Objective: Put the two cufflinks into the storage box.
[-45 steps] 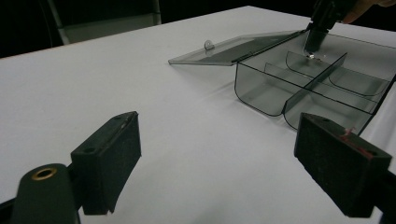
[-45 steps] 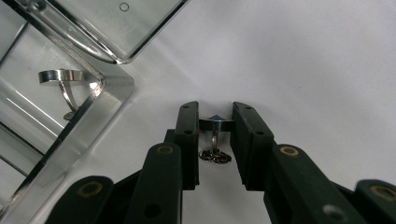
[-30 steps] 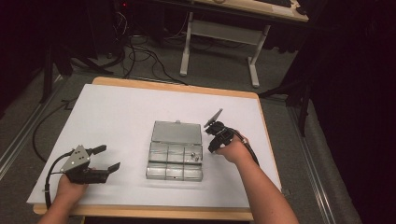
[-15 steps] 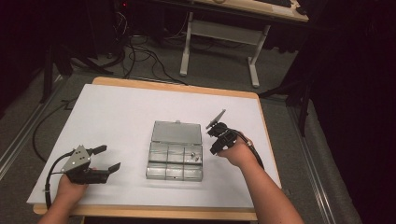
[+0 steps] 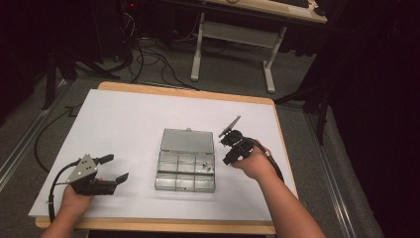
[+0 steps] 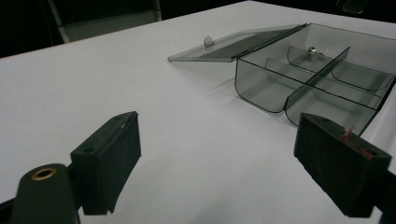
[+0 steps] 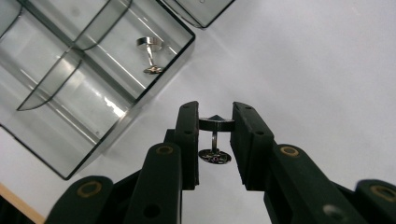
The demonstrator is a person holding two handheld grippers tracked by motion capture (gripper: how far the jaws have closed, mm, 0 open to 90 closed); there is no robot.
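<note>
A clear plastic compartment box (image 5: 184, 183) lies open mid-table, its lid (image 5: 188, 140) flat behind it. One silver cufflink (image 5: 208, 167) lies in a right-hand compartment; the right gripper view shows this cufflink (image 7: 150, 49) too. My right gripper (image 5: 231, 157) hovers just right of the box, pointing down. Its jaws are shut on a second cufflink (image 7: 215, 125), pinched at the top bar with its disc hanging below. My left gripper (image 5: 114, 167) rests near the table's front left, open and empty, its jaws aimed at the box (image 6: 308, 84).
The white table top (image 5: 124, 124) has a wooden edge (image 5: 163, 225) at the front. Behind the table stand a white-legged desk (image 5: 233, 44) and loose cables (image 5: 143, 49) on the floor.
My right gripper has lifted slightly beside the box, still pinching the cufflink. The left gripper has stayed where it was.
</note>
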